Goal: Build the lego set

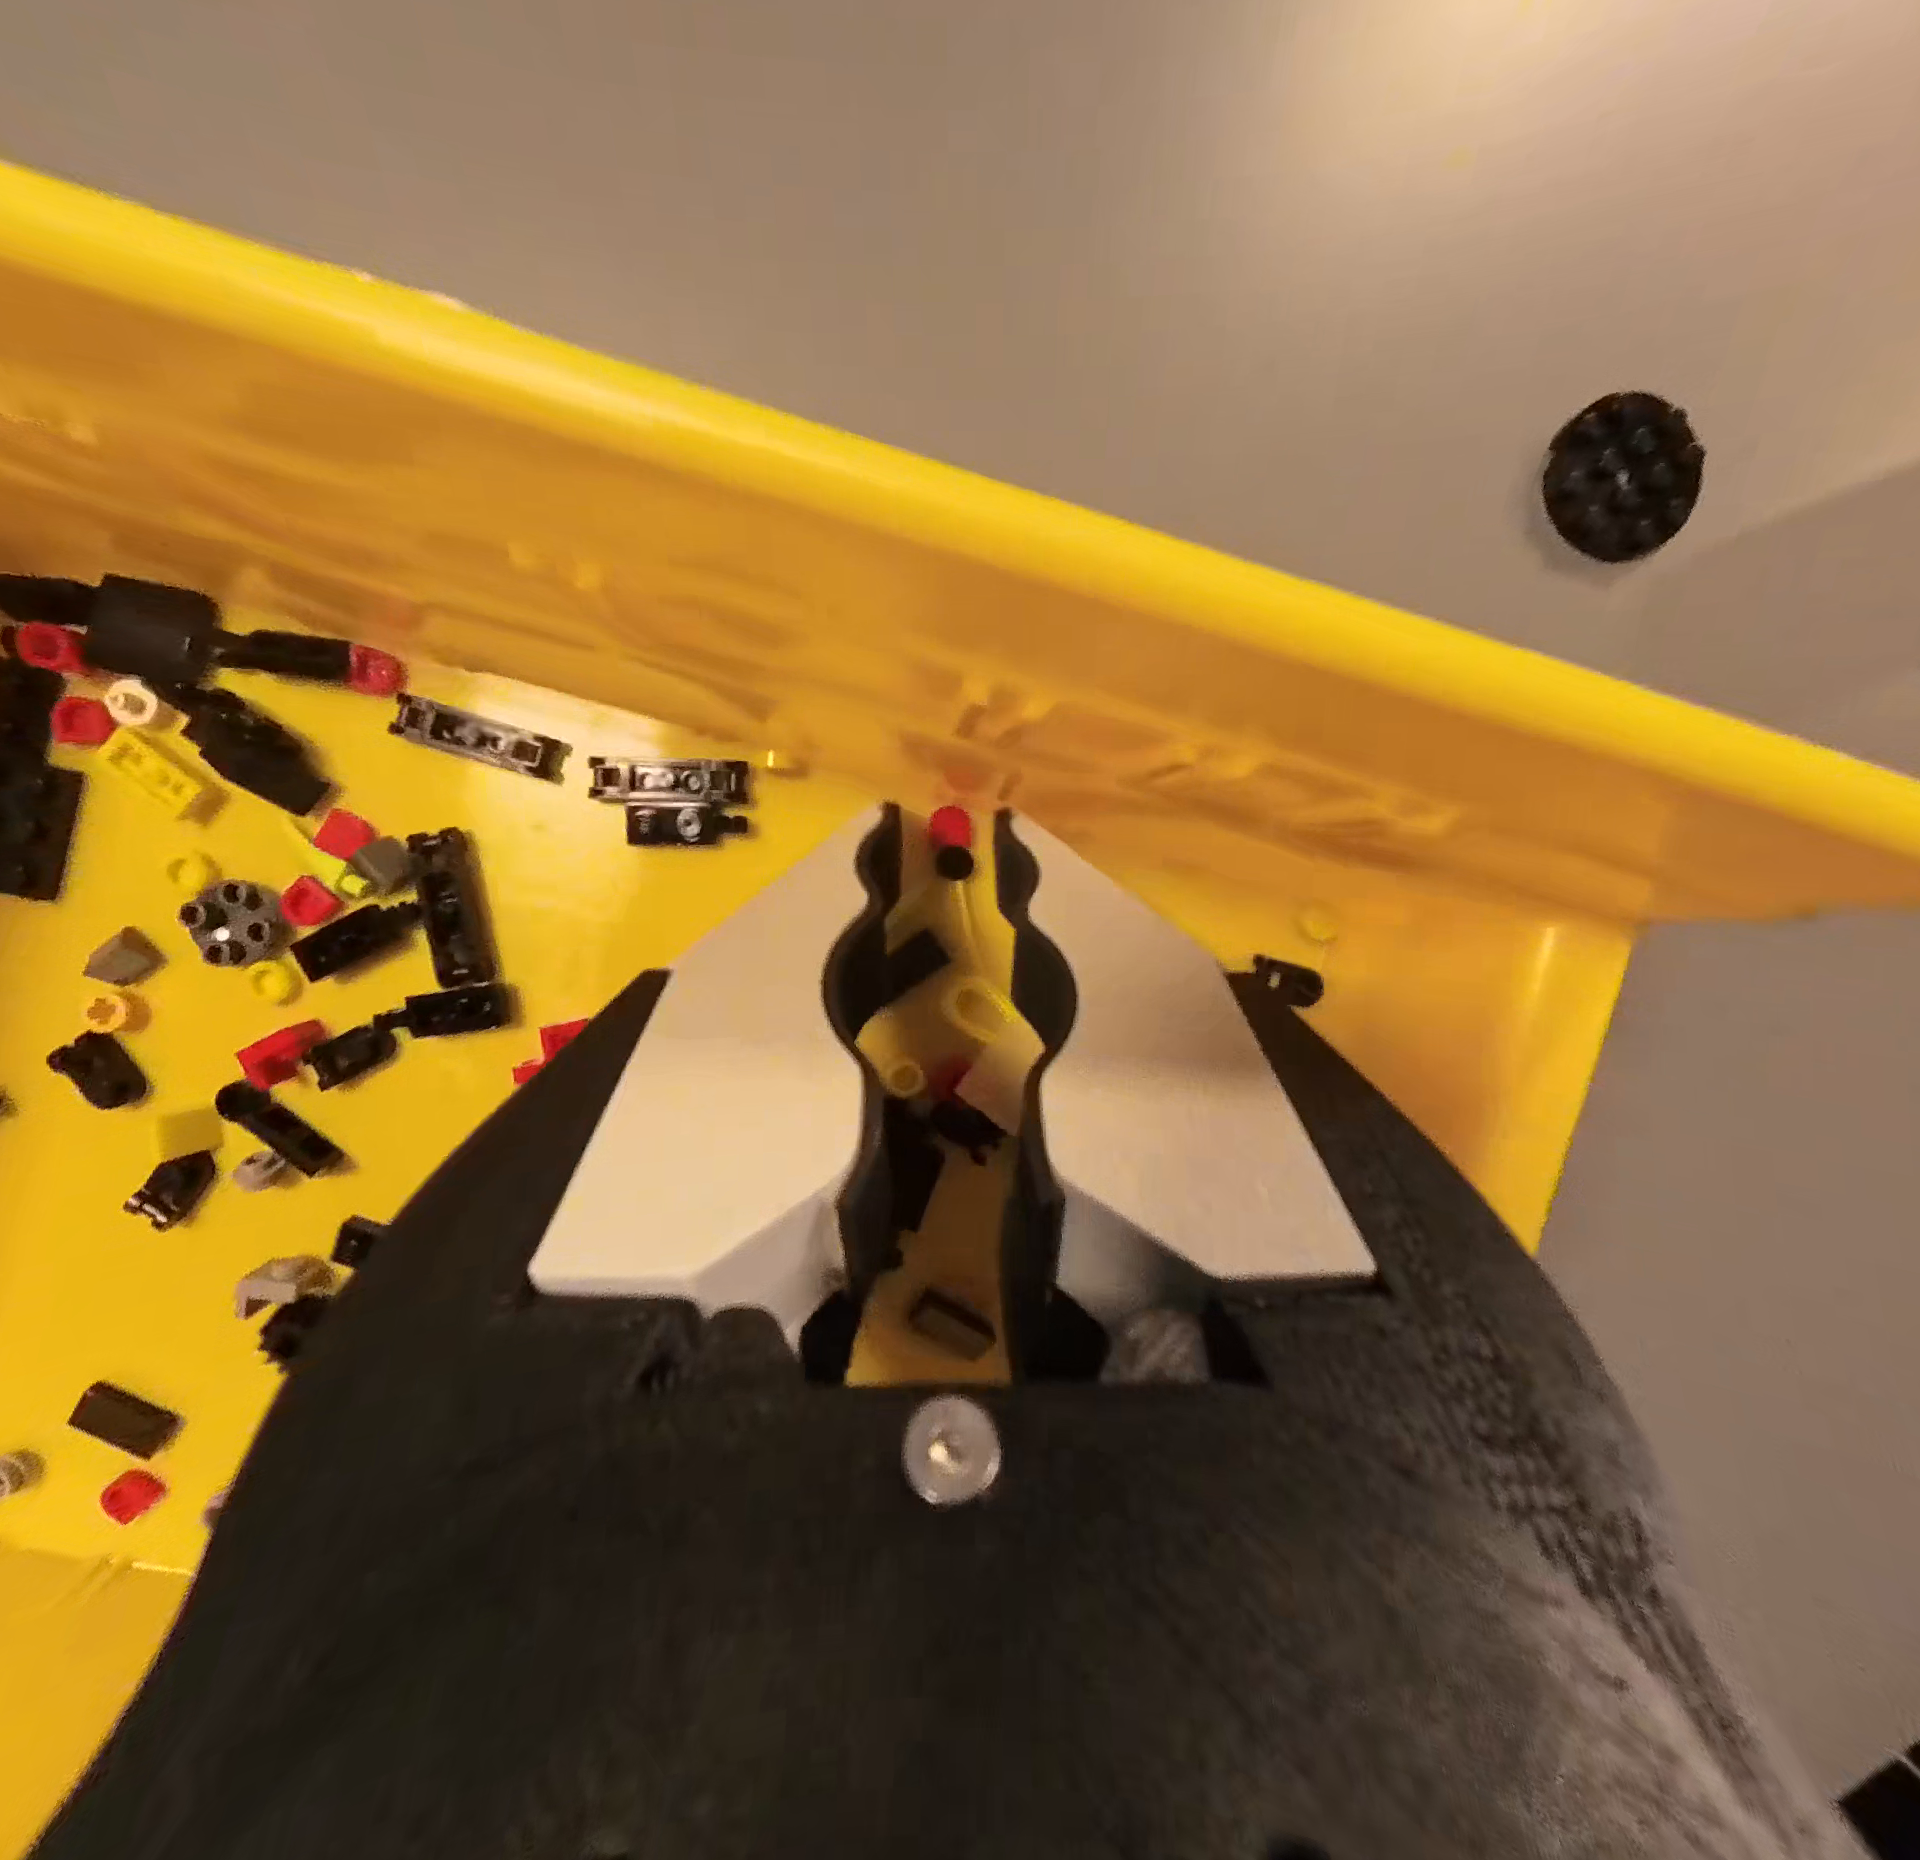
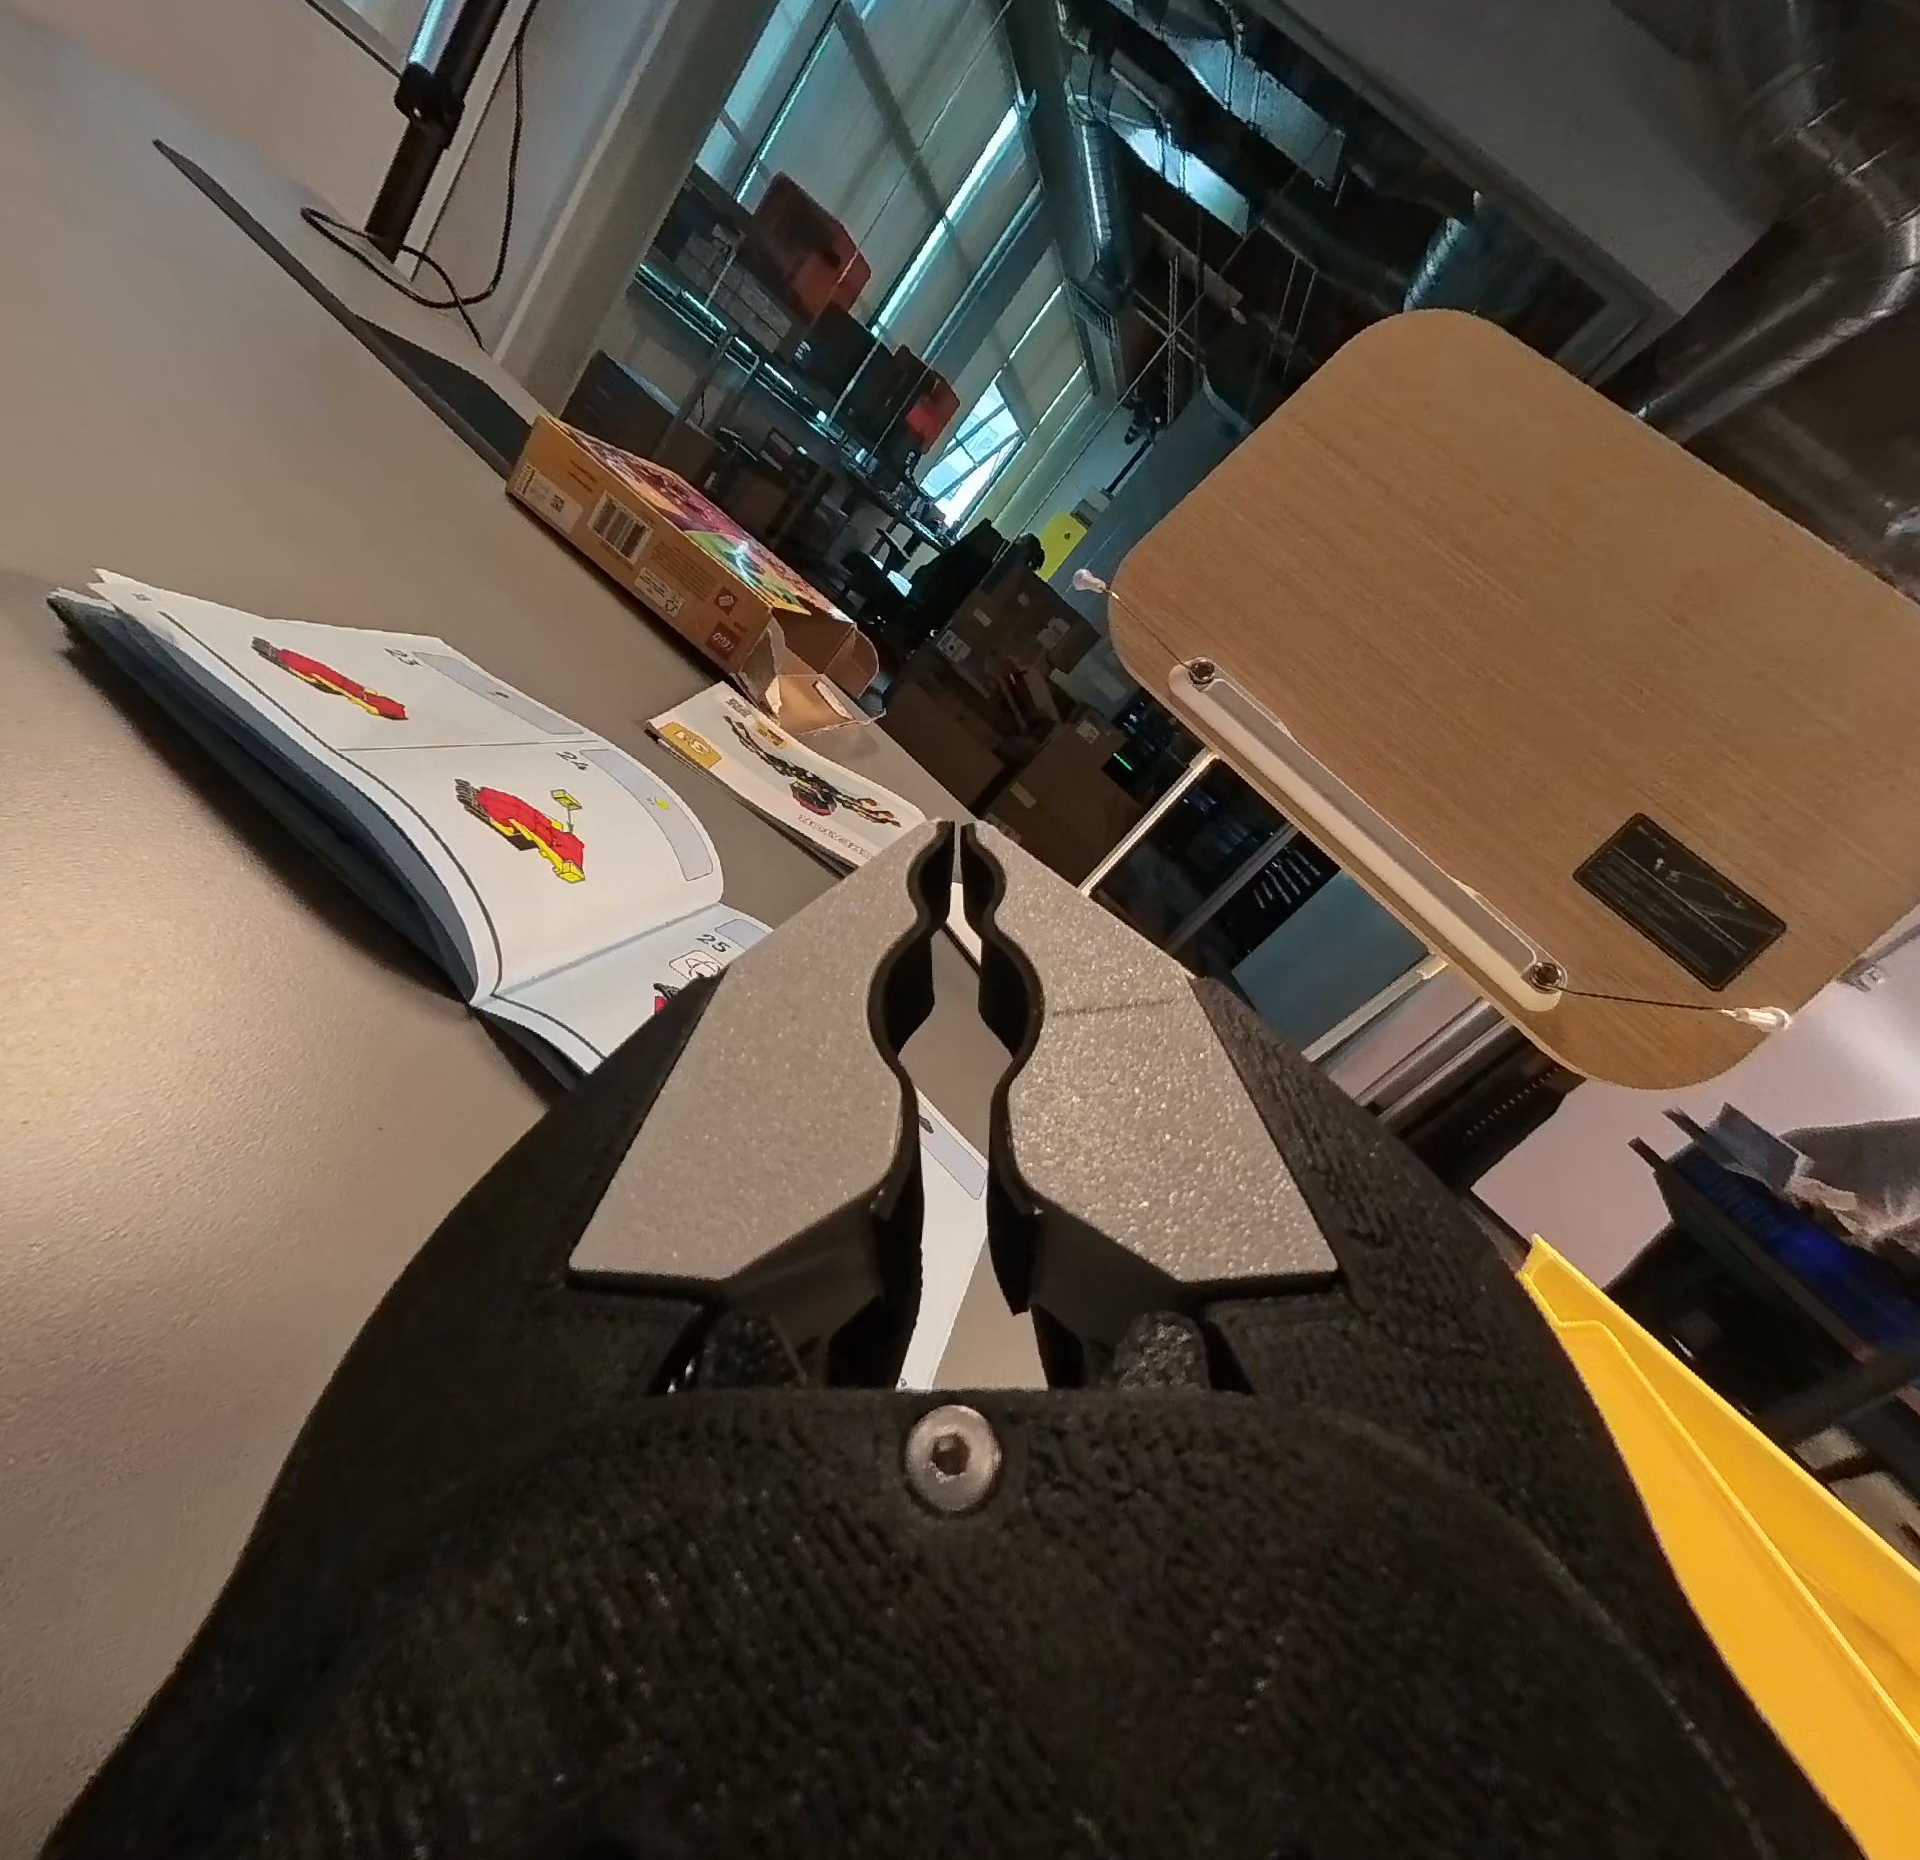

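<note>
My left gripper (image 1: 945,821) points down into a yellow tray (image 1: 935,584), close to its far wall. Its jaws stand a narrow gap apart. A small red piece with a black end (image 1: 948,836) lies between the fingertips, and I see a gap on both sides of it. Other yellow, black and red pieces show through the gap lower down. Several loose black, red, yellow and grey Lego pieces (image 1: 312,927) lie scattered to the left on the tray floor. My right gripper (image 2: 956,842) is shut and empty, held over the grey table.
A black round Lego piece (image 1: 1621,475) lies on the table outside the tray. An open instruction booklet (image 2: 416,771), a second booklet (image 2: 790,771) and the opened Lego box (image 2: 665,553) lie ahead of the right gripper. A wooden panel (image 2: 1507,688) stands right; the tray's corner (image 2: 1766,1550) is bottom right. The wooden panel (image 2: 1507,688) sits 35 centimeters or so from the ends of my right fingers.
</note>
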The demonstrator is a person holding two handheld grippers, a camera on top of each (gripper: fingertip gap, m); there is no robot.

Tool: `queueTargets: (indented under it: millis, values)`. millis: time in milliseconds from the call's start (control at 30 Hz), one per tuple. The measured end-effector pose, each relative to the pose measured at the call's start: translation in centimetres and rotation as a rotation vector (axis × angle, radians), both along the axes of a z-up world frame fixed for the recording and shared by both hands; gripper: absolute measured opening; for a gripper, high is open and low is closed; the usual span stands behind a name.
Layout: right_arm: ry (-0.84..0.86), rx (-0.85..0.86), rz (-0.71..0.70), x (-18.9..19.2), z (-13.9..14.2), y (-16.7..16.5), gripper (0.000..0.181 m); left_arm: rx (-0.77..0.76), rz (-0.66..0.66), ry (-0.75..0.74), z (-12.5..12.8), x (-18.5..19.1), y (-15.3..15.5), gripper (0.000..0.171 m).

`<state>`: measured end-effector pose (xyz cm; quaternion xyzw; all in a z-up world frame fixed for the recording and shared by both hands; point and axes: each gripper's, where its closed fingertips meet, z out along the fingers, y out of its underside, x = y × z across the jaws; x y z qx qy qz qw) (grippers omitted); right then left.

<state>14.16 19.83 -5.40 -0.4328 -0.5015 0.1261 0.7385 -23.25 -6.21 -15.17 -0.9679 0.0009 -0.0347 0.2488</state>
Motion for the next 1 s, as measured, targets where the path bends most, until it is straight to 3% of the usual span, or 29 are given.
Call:
queueTargets:
  millis: [267,467,633,700,767,867,933,1000]
  values:
    - [-0.003,0.002,-0.004,0.0,0.0,0.0,0.0,-0.051,-0.017,-0.001,-0.2,0.1,-0.3,0.019]
    - [-0.004,0.001,-0.002,0.0,-0.1,0.0,0.0,-0.028,-0.021,0.043,-0.3,0.0,0.1,0.007]
    - [-0.003,0.0,0.0,0.0,-0.1,0.0,0.0,-0.03,-0.074,0.183,-0.3,0.1,0.1,0.006]
    - [0.0,0.0,-0.001,0.0,0.0,0.0,0.0,-0.018,-0.069,0.308,0.1,-1.1,0.2,0.006]
    - [0.003,0.0,0.0,0.1,0.0,0.0,0.0,0.094,-0.005,0.396,2.2,-2.4,0.8,0.006]
    - [0.004,0.003,-0.001,0.0,0.1,-0.1,0.0,0.464,0.191,0.469,10.3,-3.5,1.5,0.006]
    - [0.002,0.007,-0.002,0.0,0.1,-0.1,0.0,0.702,0.227,0.48,16.1,-1.4,1.1,0.006]
    - [-0.002,0.011,-0.002,-0.1,0.1,-0.1,0.0,0.846,0.14,0.414,19.5,3.5,1.5,0.006]
